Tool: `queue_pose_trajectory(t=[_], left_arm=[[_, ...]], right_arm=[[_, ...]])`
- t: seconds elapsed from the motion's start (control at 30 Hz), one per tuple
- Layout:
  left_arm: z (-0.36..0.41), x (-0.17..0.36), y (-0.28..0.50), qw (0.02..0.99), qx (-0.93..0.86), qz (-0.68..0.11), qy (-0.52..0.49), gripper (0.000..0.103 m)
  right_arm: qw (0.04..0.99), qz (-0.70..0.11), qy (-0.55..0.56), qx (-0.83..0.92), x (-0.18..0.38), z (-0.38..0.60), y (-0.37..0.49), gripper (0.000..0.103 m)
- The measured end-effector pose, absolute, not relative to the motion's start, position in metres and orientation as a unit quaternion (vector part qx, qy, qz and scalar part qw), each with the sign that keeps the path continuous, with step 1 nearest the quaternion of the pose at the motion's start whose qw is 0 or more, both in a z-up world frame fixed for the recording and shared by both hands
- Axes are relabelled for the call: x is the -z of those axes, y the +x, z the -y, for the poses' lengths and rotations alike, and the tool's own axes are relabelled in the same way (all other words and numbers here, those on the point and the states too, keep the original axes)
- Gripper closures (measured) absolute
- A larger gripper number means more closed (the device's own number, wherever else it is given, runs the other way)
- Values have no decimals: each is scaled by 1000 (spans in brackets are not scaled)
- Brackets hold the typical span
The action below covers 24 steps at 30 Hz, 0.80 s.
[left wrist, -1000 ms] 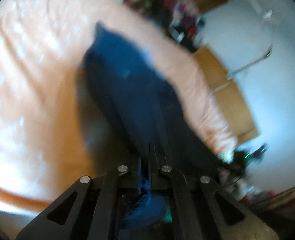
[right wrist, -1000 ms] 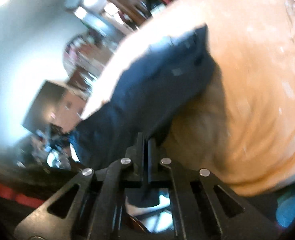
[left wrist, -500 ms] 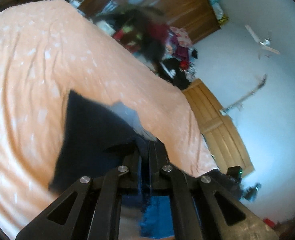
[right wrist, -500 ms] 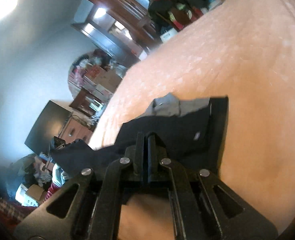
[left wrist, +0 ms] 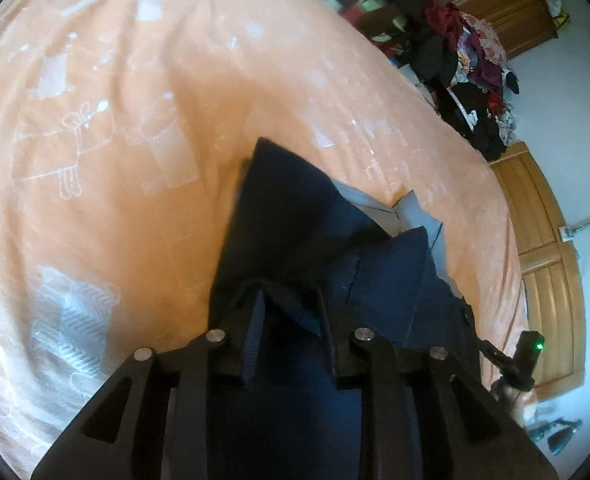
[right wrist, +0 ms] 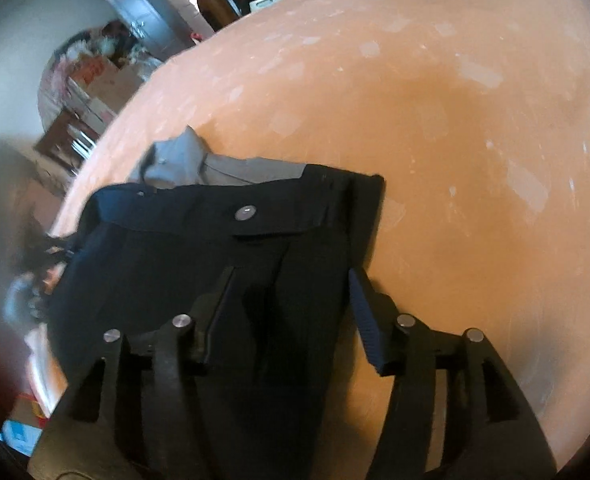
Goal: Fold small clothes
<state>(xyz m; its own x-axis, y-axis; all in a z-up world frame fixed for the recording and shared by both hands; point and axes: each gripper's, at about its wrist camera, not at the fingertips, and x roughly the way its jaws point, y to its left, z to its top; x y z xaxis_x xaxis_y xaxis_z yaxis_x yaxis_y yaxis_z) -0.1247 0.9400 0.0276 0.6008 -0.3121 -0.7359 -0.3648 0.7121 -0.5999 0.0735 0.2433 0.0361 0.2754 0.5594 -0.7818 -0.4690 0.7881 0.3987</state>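
Right wrist view is showing the right gripper spread open over limp navy shorts on the bed, left gripper also gaping; waistband corners are offering the firmest hold.

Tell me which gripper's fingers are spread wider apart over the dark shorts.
The right gripper: its fingers stand wide apart above the dark shorts, while the left gripper shows a narrower gap with fabric between.

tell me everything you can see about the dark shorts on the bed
The shorts are dark navy woven cloth with a flap pocket closed by a silver snap and grey lining showing at the top. They lie flat on the peach bedspread. Both the left gripper and the right gripper are open over them.
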Motion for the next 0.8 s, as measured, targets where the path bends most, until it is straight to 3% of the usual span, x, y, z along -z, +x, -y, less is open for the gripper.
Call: queue_pose_trajectory(t=[0.1, 0.17, 0.23, 0.47, 0.6, 0.7, 0.8], left_arm=[[-948, -50, -144, 830, -41, -410, -376, 74], [-964, -70, -172, 844, -83, -360, -388, 61], [-977, -85, -191, 851, -121, -328, -392, 60], [-909, -92, -175, 865, -49, -424, -264, 60], [-892, -88, -205, 864, -16, -438, -246, 61], [-867, -38, -227, 813, 5, -528, -244, 64], [-850, -30, -280, 831, 34, -499, -243, 65]], right_arm=[[798, -519, 28, -305, -23, -246, 79, 48], [800, -515, 38, -305, -21, -243, 77, 48], [802, -513, 42, -305, -21, -240, 72, 48], [806, -509, 51, -297, -31, -238, 56, 47], [814, -489, 58, -306, -48, -234, 31, 42], [816, -490, 44, -304, -44, -229, 12, 42], [814, -496, 52, -299, -39, -220, -2, 42]])
